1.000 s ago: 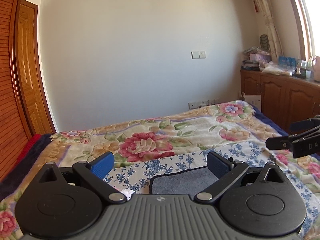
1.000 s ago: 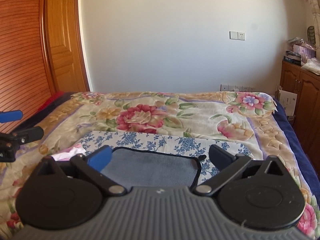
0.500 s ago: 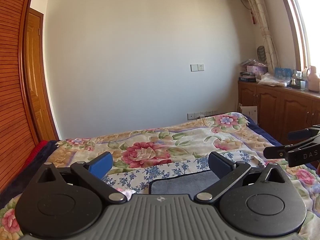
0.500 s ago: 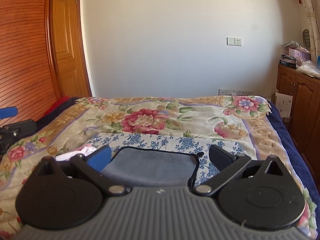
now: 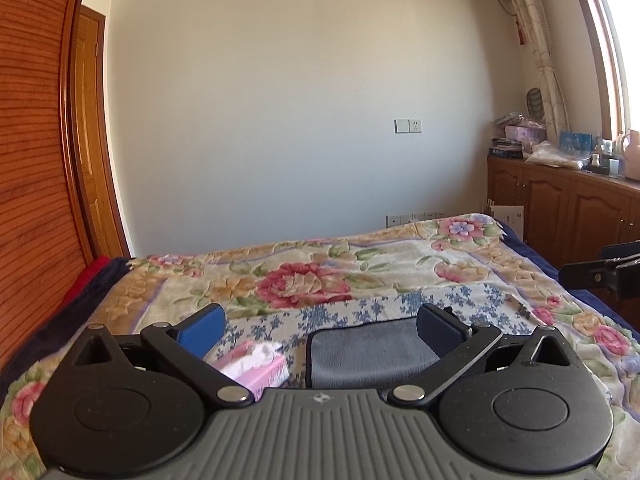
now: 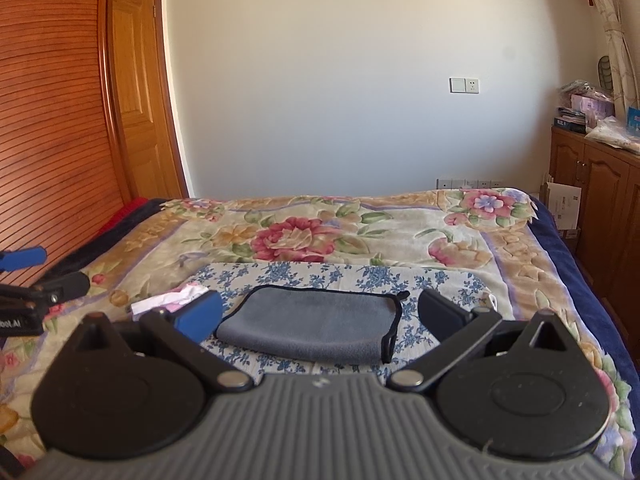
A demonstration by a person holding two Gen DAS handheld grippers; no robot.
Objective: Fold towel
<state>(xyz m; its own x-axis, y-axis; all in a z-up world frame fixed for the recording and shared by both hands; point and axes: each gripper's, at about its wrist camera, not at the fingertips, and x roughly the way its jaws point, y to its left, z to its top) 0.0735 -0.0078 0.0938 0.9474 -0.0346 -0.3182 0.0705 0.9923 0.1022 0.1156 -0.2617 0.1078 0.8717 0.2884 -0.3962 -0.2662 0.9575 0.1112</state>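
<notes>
The left hand-held gripper [image 5: 320, 330] hangs above the bed [image 6: 400, 216] with its jaws spread wide and nothing between them; the right hand-held gripper [image 6: 318, 316] is likewise wide open and empty. The grey towel [image 6: 316, 326] lies on a blue-flowered cloth [image 6: 360, 276] spread over the floral blanket, already doubled over, with its black-trimmed edge toward the far side and a small loop at its far right corner. A pink tissue box [image 5: 256, 366] sits just to the left of the towel. Judging from this, another fold could go wrong if a jaw pinches the flowered cloth along with the towel, dragging both, or catches only the top layer so the fold opens up. A low left approach might also knock the tissue box
</notes>
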